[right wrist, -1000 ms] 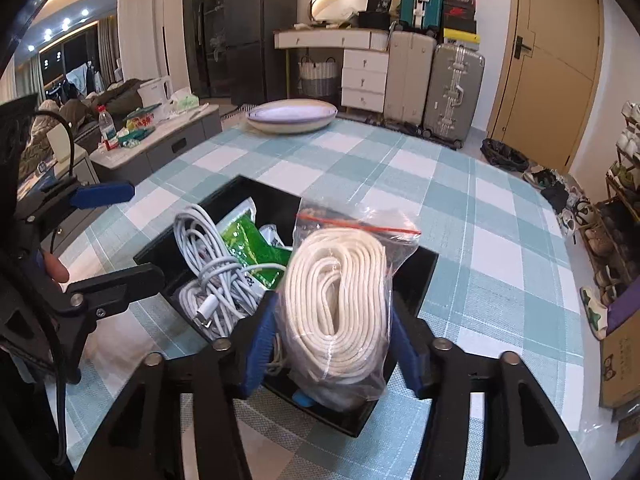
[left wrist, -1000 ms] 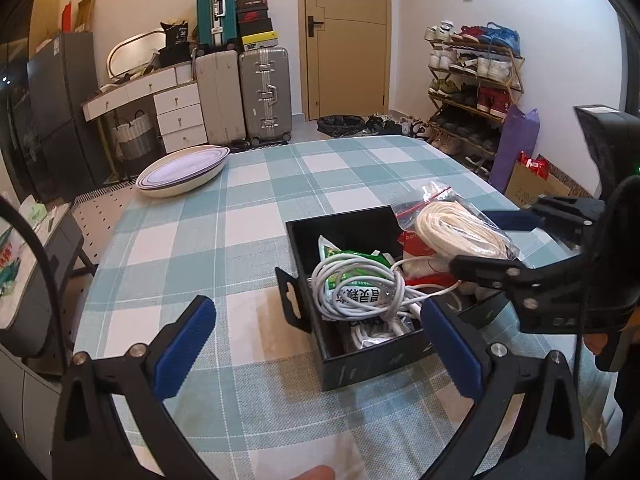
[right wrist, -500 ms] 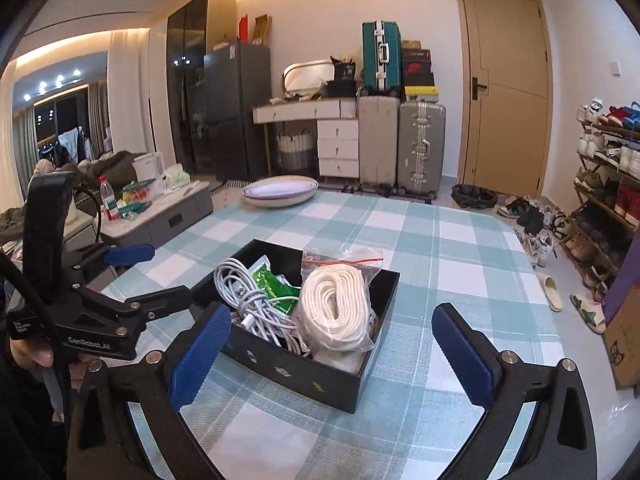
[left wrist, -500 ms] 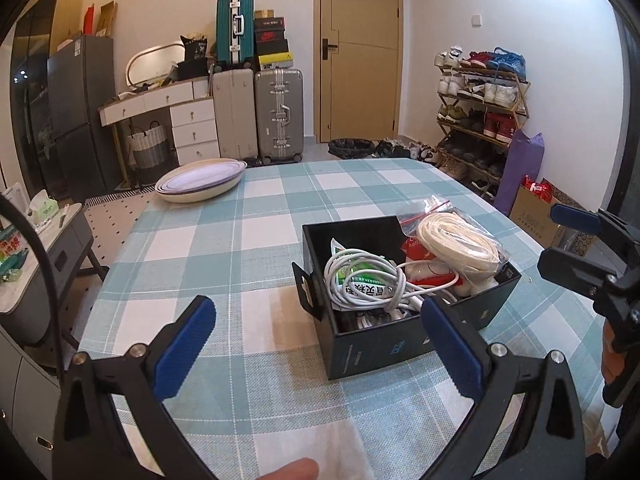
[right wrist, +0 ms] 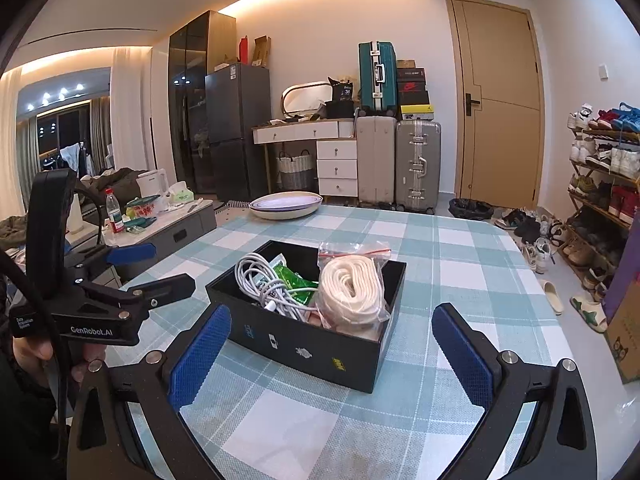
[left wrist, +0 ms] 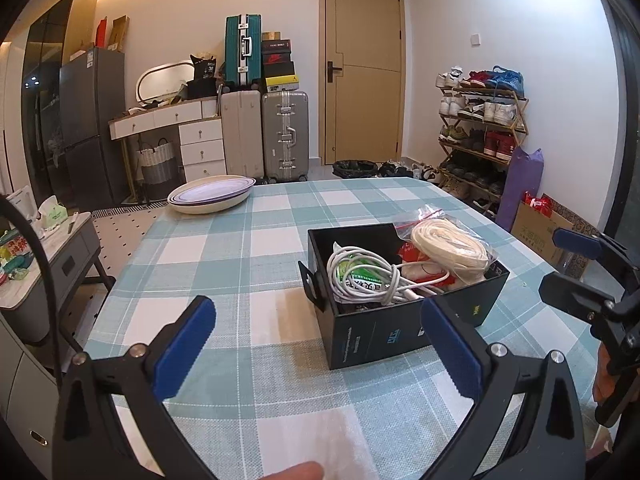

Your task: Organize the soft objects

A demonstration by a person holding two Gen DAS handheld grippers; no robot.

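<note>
Bagged rope coil (right wrist: pixel 352 292) in rectangular black box (right wrist: pixel 312 350)

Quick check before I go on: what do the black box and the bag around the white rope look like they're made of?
Black box: probably matte cardboard, judging by its thin, straight walls, folded side tab and printed logos. Bag around the white rope: clear, glossy, wrinkled plastic film with a red zip strip along the top.

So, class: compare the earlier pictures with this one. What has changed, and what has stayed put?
The right hand-held gripper has let go of the bagged white rope, its jaws have just been opening wide, and it pulled back from the black box. The left hand-held gripper also backed away, open. Rope, cables and box stayed put.
</note>
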